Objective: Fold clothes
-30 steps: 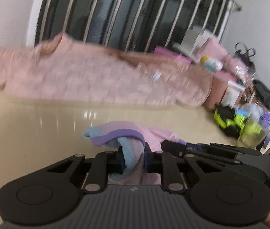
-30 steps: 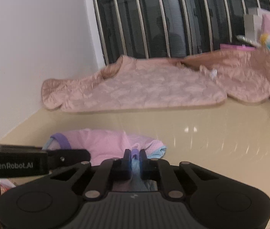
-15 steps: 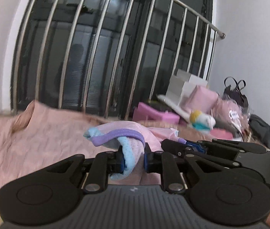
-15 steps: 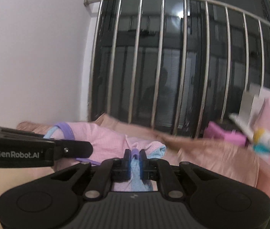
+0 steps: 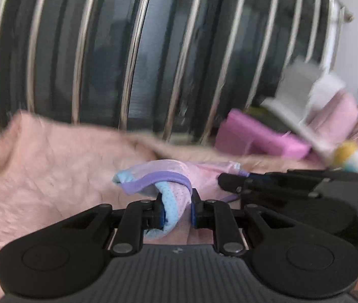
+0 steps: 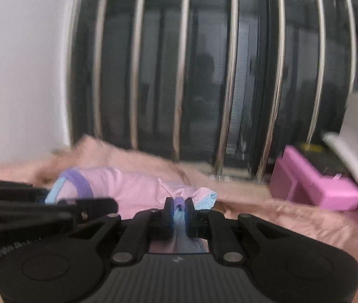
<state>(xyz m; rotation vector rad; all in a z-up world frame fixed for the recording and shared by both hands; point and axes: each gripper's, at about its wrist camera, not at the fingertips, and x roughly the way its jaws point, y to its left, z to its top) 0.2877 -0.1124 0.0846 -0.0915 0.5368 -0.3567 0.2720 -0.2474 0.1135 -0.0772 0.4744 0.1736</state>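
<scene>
Count, both wrist views, heavy motion blur.

Black two-finger grippers: two, the left gripper and the right gripper.

Small pink mesh garment with purple and light-blue trim: one.

Large quilted peach-pink blanket: one.

Magenta rectangular box: one clear; further pink items to its right too blurred to count.

Grey-white flat boards or boxes stacked at right: at least two, edges smeared.

Vertical polished metal bars before the dark window: nine visible in the right wrist view.
</scene>
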